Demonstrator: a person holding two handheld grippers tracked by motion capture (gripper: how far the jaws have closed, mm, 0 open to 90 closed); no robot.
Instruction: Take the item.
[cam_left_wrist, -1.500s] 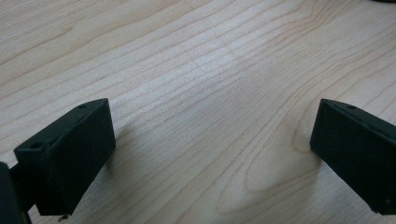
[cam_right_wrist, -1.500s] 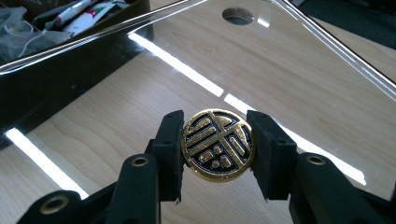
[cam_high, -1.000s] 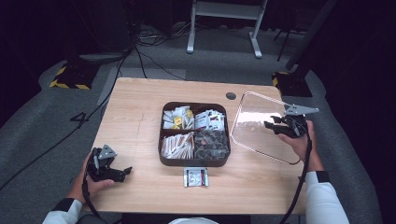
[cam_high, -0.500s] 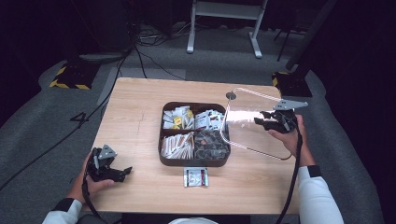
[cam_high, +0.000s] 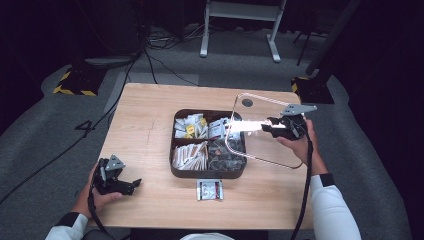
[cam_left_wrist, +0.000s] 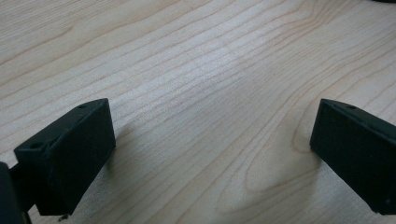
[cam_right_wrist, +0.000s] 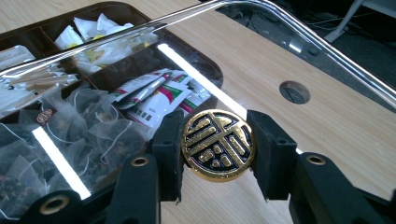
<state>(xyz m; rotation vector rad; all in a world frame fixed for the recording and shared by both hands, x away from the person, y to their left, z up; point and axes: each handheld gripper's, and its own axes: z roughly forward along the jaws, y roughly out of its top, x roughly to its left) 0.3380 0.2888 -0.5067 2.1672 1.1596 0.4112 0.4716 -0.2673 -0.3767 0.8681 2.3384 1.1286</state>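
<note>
Here a dark compartmented box (cam_high: 208, 172) is seen at the middle of the wooden table (cam_high: 145, 125), and it is filled with tea things: white and yellow sachets at the back left, printed packets at the back right, paper sticks at the front left, and mesh tea bags at the front right. A clear lid (cam_high: 260, 132) is held tilted above the box's right side, its round gold knob (cam_right_wrist: 218, 144) being clamped between the jaws of the right gripper (cam_right_wrist: 217, 154). A single packet (cam_high: 209, 189) lies on the table just in front of the box. The left gripper (cam_left_wrist: 210, 154) is rested near the table's front left corner, its jaws spread wide over bare wood.
</note>
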